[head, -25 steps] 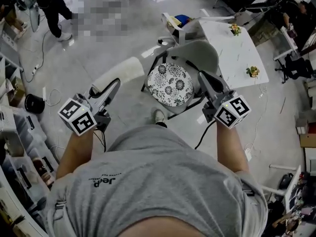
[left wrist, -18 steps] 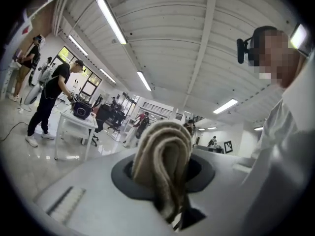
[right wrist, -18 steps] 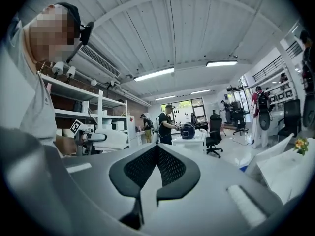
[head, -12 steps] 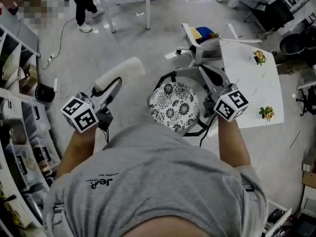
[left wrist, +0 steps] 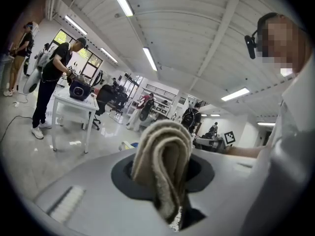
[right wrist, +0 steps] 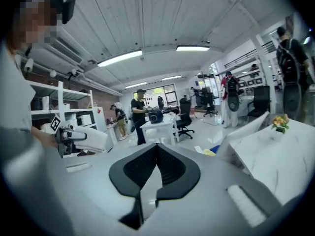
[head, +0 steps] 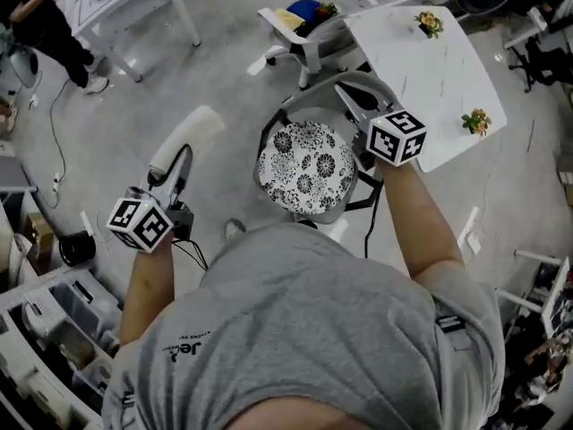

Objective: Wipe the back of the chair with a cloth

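Over the grey floor, well left of the chair (head: 309,177), the left tool (head: 179,164) was clamped on a rolled cloth (head: 186,140). The cloth was cream and thick-piled, folded into a soft loop that stood out past the tips. The right tool (head: 347,97) hung at the chair's curved grey back (head: 380,90), its tips pressed together with nothing between them. Whether it touched the back could not be told. A black-and-white flowered cushion (head: 300,146) covered the seat. The wiping looked not yet begun. To do it well, the cloth would need carrying across and laying flat against the back, so that pile rather than hard tips met the surface, in long overlapping strokes along the curve.
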{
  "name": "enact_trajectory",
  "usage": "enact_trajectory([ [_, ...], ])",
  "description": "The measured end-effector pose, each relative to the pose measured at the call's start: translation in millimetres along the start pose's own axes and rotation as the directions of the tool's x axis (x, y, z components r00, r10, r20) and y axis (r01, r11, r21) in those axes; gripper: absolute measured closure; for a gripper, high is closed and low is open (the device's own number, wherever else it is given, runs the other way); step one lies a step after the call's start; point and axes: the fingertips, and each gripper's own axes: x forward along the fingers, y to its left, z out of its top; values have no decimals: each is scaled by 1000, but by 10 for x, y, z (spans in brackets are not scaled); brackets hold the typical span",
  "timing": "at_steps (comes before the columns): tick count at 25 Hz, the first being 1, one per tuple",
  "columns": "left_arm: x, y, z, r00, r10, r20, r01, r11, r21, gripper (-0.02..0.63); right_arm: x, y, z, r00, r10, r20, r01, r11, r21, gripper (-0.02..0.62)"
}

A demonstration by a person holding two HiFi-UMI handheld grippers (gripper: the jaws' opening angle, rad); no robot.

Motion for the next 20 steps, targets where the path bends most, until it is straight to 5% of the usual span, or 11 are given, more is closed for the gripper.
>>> enact_trajectory([
  [8,1270,369,-648,973,5,-230,0,1000,18,448,-522,-1014,-586,941,-335,-54,339,928,157,594],
  [20,3504,-333,-1592,934,116,-338,-61,984,169,448,-1047,-2540,-1438,904,-404,-141,426,884,192,594],
])
